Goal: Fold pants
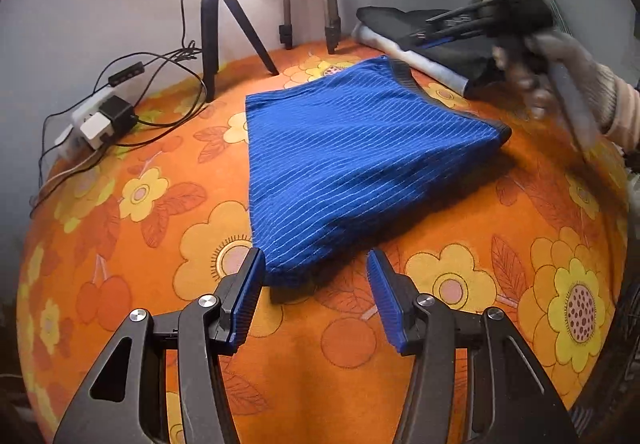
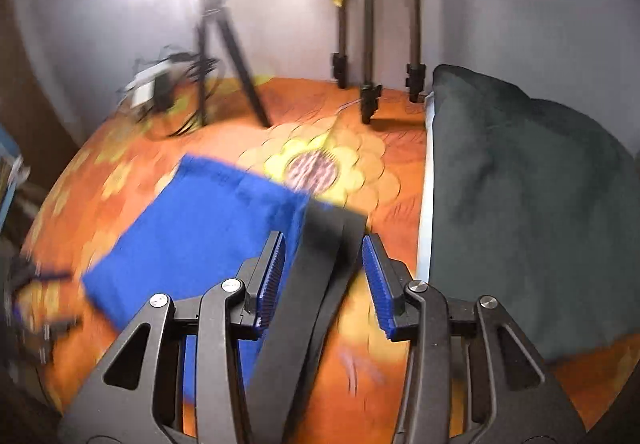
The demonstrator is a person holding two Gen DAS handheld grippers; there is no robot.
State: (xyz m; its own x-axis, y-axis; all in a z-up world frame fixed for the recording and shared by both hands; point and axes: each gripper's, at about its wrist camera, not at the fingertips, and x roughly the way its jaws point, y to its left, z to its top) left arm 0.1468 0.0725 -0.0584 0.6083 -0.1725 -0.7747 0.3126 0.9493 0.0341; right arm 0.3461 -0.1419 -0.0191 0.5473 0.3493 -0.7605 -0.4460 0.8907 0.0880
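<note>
The blue striped knit pants [image 1: 352, 148] lie folded mid-bed on the orange floral bedspread [image 1: 440, 344], so both the left hand-held gripper [image 1: 316, 296] and right hand-held gripper [image 2: 324, 280] stand wide apart, holding nothing, evidently released.

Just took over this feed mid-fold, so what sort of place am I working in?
Probably a home room rigged for recording, not a lab. The blue striped folded pants lie on an orange flower-print cloth, with a small black tripod and a white power strip with cables against the plain wall.
</note>
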